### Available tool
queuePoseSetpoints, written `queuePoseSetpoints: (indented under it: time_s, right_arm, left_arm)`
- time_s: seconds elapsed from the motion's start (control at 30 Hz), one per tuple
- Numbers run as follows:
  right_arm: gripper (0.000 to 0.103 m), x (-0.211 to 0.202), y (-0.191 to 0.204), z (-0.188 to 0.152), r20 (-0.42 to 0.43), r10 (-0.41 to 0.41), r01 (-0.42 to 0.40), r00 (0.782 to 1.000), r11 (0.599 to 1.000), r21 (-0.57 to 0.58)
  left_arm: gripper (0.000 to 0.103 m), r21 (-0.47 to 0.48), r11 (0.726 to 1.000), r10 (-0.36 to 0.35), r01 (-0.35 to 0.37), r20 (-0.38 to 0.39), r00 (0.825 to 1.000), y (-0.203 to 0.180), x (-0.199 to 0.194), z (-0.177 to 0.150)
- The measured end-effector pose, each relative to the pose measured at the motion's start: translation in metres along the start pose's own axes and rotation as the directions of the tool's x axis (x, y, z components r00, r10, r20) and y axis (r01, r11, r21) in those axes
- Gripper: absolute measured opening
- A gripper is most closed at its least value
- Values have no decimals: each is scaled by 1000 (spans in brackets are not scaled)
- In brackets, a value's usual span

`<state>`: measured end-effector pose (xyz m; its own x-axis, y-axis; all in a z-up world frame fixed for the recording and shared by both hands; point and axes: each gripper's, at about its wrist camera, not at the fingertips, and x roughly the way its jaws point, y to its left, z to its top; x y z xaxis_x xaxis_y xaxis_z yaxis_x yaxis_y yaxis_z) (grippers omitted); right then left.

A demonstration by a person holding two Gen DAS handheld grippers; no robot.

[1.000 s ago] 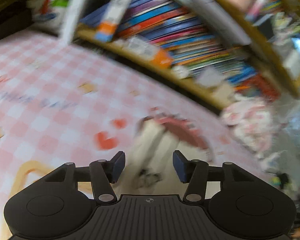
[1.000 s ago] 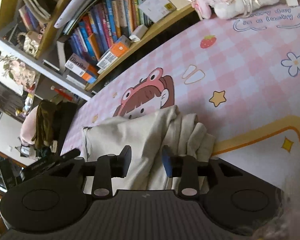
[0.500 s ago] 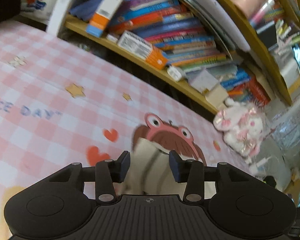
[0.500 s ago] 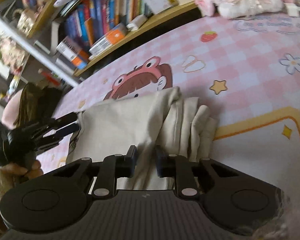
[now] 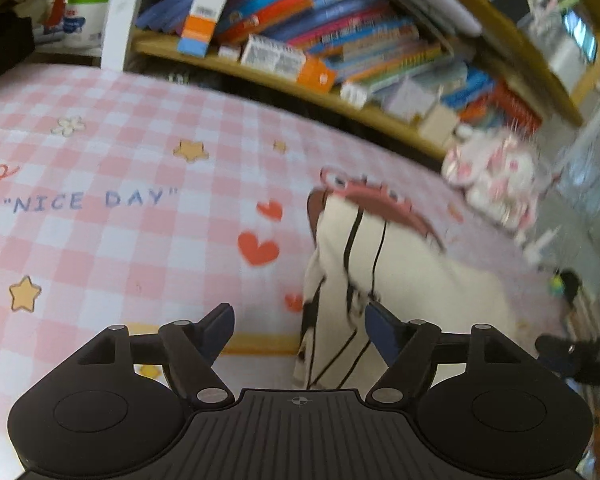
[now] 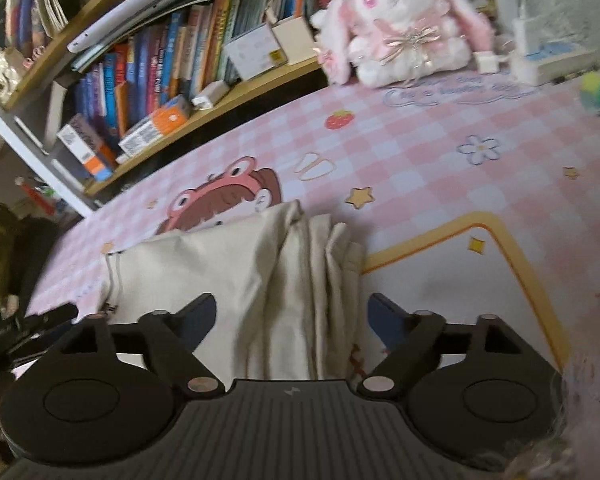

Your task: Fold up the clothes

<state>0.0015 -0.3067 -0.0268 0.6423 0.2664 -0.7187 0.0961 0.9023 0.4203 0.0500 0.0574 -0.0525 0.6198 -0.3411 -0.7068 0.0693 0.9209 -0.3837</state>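
Both tools are opening: the left tool [image 5: 298, 322] and right tool [image 6: 290, 314] spread above the cream garment [image 6: 236, 276] on the pink checked counter [image 6: 440, 152], gripping nothing.

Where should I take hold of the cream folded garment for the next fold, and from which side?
Probably the bunched pleated edge of the cream folded garment, approached from the near side. The layers stack into raised ridges there, easier to pinch than the flat panel. The right hand-held gripper, jaws opening and pressing nothing, already straddles that cloth.
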Motion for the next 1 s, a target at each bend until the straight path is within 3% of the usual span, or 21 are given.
queuePoseSetpoints:
  time_s: [0.4, 0.47, 0.5, 0.57, 0.63, 0.67, 0.77, 0.83, 0.93, 1.0]
  right_arm:
    - [82, 16, -2, -18, -132, 49, -31, 990, 991, 132]
    - [79, 20, 0, -17, -137, 44, -25, 990, 991, 132]
    - [76, 21, 1, -16, -138, 41, -23, 990, 992, 128]
    - [58, 23, 2, -15, -140, 33, -16, 990, 992, 121]
    - [46, 23, 3, -14, -135, 27, -13, 990, 994, 107]
    - [38, 19, 7, -13, -116, 25, -16, 993, 997, 74]
    - [24, 4, 24, -12, -41, 34, -36, 999, 998, -52]
    - [23, -6, 35, -13, 14, 61, -58, 998, 988, -140]
    - [23, -5, 33, -13, 3, 59, -58, 998, 989, -137]
    - [28, 3, 24, -12, -32, 42, -45, 999, 996, -82]
  left_arm:
    - [69, -94, 993, -73, 68, -52, 996, 5, 17, -3]
    - [54, -128, 987, -105, 96, -67, 992, 5, 21, -3]
    - [40, -142, 984, -122, 110, -79, 989, 4, 23, -3]
    - [32, -134, 986, -114, 102, -84, 990, -3, 23, -5]
    - [16, -84, 992, -97, 91, -60, 994, -14, 15, -5]
    - [14, -48, 995, -94, 92, -42, 995, -20, 10, -5]
    - [14, 46, 996, -75, 76, -19, 997, -36, 0, -6]
    - [14, 103, 993, -59, 60, -16, 998, -45, -4, -8]
    - [19, 41, 997, -61, 63, -41, 997, -35, 2, -6]
    - [31, 8, 996, -86, 86, -68, 994, -26, 5, -4]
